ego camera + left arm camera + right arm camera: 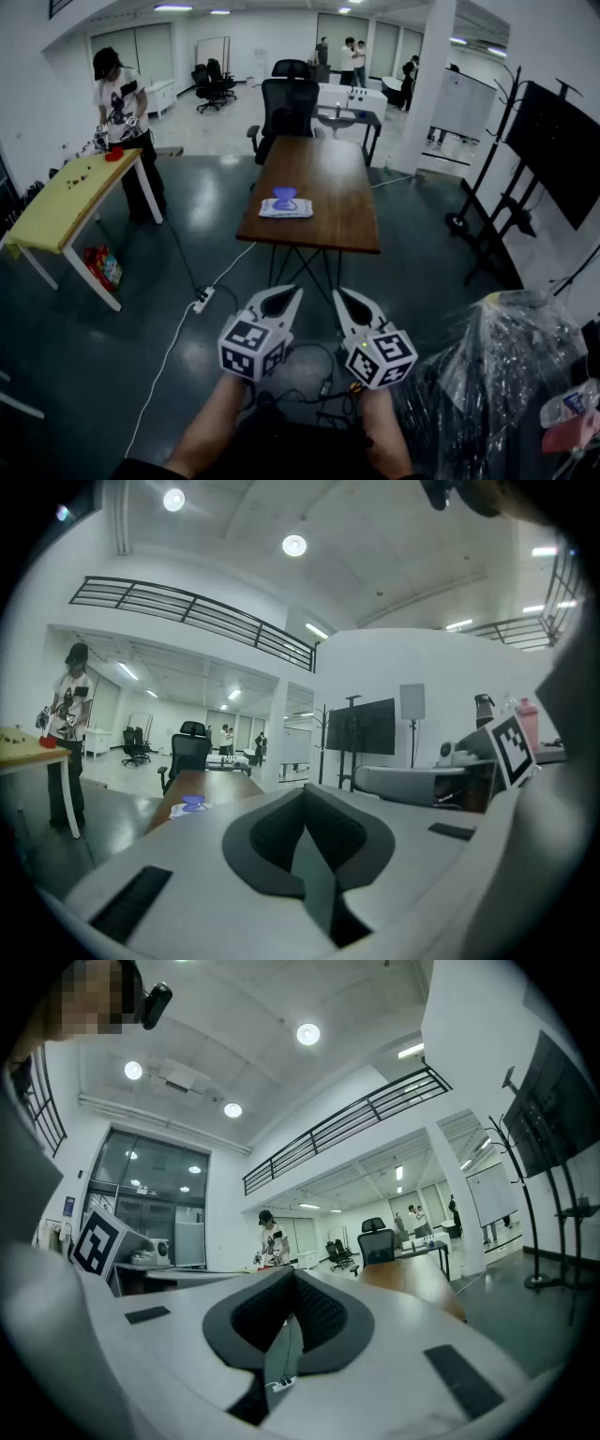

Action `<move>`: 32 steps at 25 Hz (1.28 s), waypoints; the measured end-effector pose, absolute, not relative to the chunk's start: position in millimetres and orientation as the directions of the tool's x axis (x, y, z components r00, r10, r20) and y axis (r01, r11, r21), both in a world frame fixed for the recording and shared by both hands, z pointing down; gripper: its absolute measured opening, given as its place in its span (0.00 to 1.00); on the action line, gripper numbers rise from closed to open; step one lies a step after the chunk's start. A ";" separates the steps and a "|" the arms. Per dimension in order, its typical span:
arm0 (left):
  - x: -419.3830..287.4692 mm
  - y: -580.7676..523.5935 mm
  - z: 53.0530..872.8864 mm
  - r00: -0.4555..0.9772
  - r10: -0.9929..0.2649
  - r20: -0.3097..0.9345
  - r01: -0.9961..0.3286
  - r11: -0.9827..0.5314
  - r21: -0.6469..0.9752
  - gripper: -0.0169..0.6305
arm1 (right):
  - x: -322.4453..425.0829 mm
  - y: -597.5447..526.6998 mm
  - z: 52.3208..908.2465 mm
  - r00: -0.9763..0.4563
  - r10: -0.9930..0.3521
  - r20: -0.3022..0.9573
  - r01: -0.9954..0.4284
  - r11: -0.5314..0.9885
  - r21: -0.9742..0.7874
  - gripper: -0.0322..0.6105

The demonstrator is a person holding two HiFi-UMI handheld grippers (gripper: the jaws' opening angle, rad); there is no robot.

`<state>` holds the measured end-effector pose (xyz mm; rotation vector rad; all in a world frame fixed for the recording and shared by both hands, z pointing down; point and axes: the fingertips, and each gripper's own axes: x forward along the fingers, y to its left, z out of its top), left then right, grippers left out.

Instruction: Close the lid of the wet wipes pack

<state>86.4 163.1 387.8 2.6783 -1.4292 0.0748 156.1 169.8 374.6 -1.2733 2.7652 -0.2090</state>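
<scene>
The wet wipes pack (286, 205) lies on the near half of the brown table (328, 178), its blue lid standing up open. In the left gripper view the wet wipes pack (192, 804) is small and far off. Both grippers are held level over the floor, well short of the table. My left gripper (283, 298) has its jaws together and nothing in them; in its own view the left gripper (305, 819) shows the pads meeting. My right gripper (345, 300) is shut and empty too, as the right gripper (292, 1314) shows in its own view.
A black office chair (287, 105) stands at the table's far end. A person works at a yellow table (66, 192) on the left. A power strip (202, 300) and cables lie on the floor. A plastic-wrapped object (506, 366) and a screen on a stand (553, 141) are on the right.
</scene>
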 end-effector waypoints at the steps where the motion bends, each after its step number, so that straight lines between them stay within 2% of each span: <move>1: 86.8 162.3 386.8 0.559 -0.824 0.089 -0.829 -0.555 0.069 0.04 | 155.5 168.7 375.3 -0.650 -0.760 -0.022 -0.748 0.644 -0.160 0.06; 8: 85.0 157.3 387.4 0.559 -0.824 0.093 -0.829 -0.555 0.067 0.04 | 149.8 161.8 378.9 -0.666 -0.745 -0.038 -0.728 0.661 -0.179 0.06; 20: 66.4 138.0 395.4 0.525 -0.844 0.110 -0.851 -0.522 0.060 0.04 | 142.8 140.2 388.6 -0.653 -0.757 0.016 -0.751 0.646 -0.137 0.06; 32: 2.4 13.3 421.3 0.533 -0.834 0.140 -0.846 -0.525 0.092 0.04 | 95.6 26.9 406.4 -0.616 -0.785 0.067 -0.787 0.607 -0.112 0.07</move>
